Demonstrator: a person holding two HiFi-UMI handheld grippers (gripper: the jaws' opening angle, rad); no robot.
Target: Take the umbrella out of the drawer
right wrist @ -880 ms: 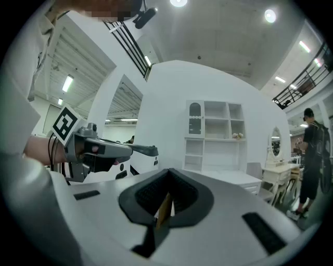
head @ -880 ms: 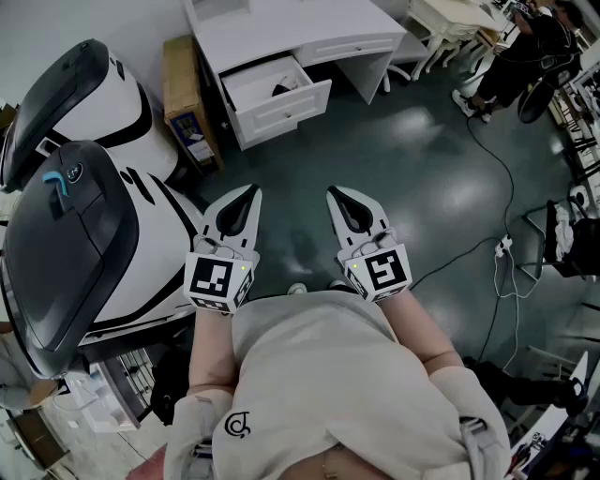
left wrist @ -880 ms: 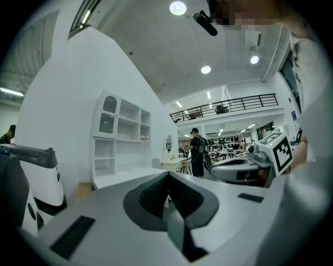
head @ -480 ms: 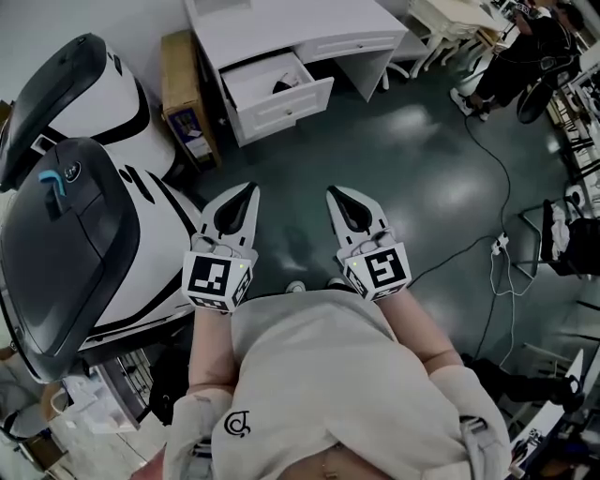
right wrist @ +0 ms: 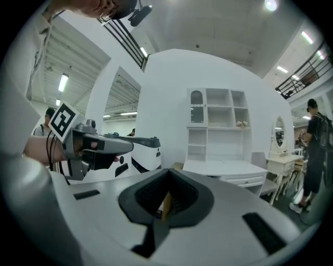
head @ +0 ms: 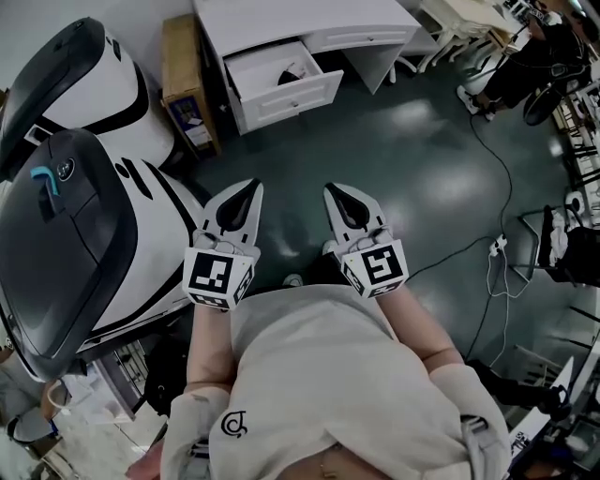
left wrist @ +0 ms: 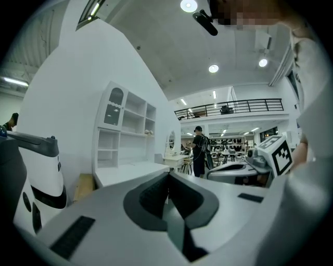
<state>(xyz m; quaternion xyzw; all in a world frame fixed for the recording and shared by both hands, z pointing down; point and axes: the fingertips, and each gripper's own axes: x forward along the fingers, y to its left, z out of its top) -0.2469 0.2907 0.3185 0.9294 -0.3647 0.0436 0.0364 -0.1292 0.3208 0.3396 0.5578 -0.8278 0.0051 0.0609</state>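
A white desk [head: 309, 19] stands at the far side of the floor with its left drawer [head: 281, 84] pulled open. A small dark thing [head: 294, 72] lies in the drawer; it is too small to tell whether it is the umbrella. My left gripper [head: 251, 187] and right gripper [head: 333, 190] are held side by side in front of the person's body, well short of the desk. Both are shut and empty. In the left gripper view the left gripper [left wrist: 167, 175] points level toward the desk [left wrist: 130, 170]. The right gripper [right wrist: 167, 173] faces the desk [right wrist: 223, 167] too.
Two large white-and-black machines [head: 66, 216] fill the left side. A cardboard box [head: 183, 84] stands left of the desk. Cables and a power strip [head: 502, 248] lie on the dark floor at the right. A person [head: 525, 66] and chairs are at the top right.
The desk and drawer have slid a little up and to the right in the head view. Both grippers keep the same pose, shut and empty.
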